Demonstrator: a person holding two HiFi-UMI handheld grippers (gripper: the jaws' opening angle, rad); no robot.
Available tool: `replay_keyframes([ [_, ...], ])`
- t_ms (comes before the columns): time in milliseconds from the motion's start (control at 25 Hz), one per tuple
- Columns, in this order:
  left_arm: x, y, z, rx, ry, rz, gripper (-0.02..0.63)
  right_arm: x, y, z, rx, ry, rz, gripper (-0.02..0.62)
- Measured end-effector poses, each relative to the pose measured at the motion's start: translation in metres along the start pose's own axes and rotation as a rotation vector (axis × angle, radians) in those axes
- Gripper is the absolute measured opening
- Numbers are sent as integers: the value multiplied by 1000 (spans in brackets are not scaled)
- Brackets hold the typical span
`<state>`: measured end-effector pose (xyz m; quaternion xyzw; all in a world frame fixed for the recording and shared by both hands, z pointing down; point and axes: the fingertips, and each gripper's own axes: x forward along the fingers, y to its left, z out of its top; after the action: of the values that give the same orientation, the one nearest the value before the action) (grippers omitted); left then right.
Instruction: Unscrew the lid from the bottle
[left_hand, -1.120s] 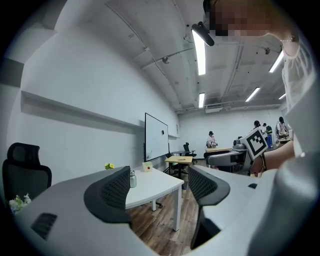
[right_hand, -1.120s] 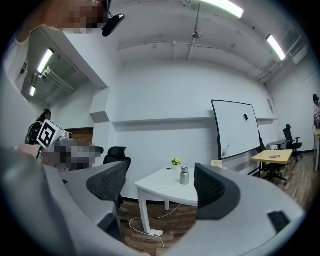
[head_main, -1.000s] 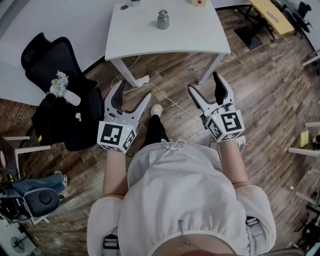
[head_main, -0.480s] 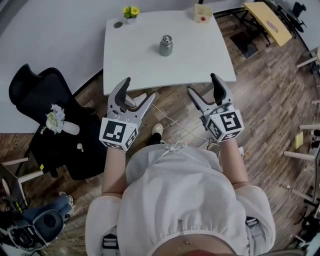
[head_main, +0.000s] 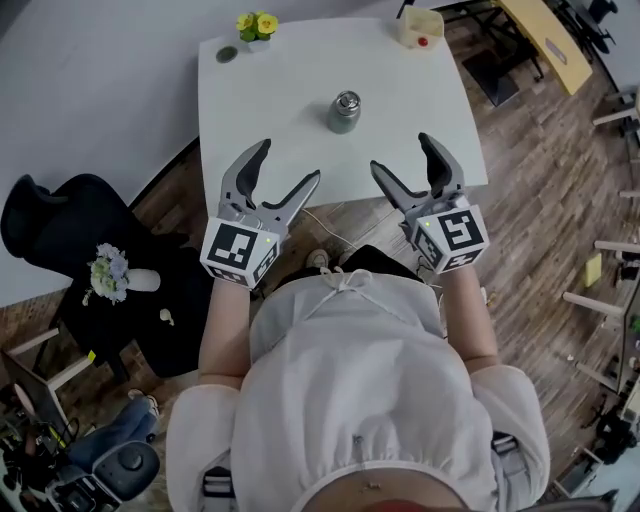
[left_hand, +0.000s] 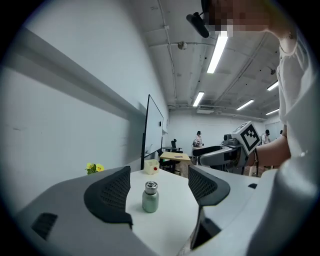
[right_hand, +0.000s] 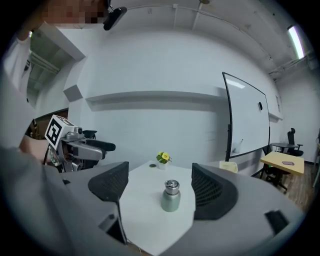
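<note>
A small grey-green metal bottle (head_main: 343, 112) with a silver screw lid stands upright in the middle of the white table (head_main: 280, 110). It also shows ahead between the jaws in the left gripper view as the bottle (left_hand: 149, 197) and in the right gripper view as the bottle (right_hand: 170, 196). My left gripper (head_main: 284, 170) hovers open over the table's near edge, left of the bottle. My right gripper (head_main: 405, 160) is open too, near the edge to the bottle's right. Both are empty and well short of the bottle.
A small pot of yellow flowers (head_main: 256, 25) and a dark round disc (head_main: 226, 54) sit at the table's far left, a cream container (head_main: 419, 27) at the far right. A black office chair (head_main: 90, 260) with a white vase stands left; wooden floor surrounds.
Over the last second the person has stepped up to the table. Both open grippers moved from over the floor to the table's near edge, and the bottle is closer.
</note>
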<state>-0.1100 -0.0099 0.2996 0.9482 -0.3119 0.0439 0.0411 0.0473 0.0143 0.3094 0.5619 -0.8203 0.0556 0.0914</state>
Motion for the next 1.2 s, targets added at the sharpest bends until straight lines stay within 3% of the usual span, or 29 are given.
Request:
replay_keyframes([
  [280,53,16,-22,-6,42,-22,364,50,-37,-10,-1,67,85,390],
  [560,110,21,-58,-7,114,-72,364,105,-73,-40,1,182,234,390],
  [840,155,25,-124,7,217,-137,373,150,-70,-91,-88,311,465,387],
  [1200,205,31,-171,-14,252,-180,393,178,-52,-126,-163,480,697,353],
])
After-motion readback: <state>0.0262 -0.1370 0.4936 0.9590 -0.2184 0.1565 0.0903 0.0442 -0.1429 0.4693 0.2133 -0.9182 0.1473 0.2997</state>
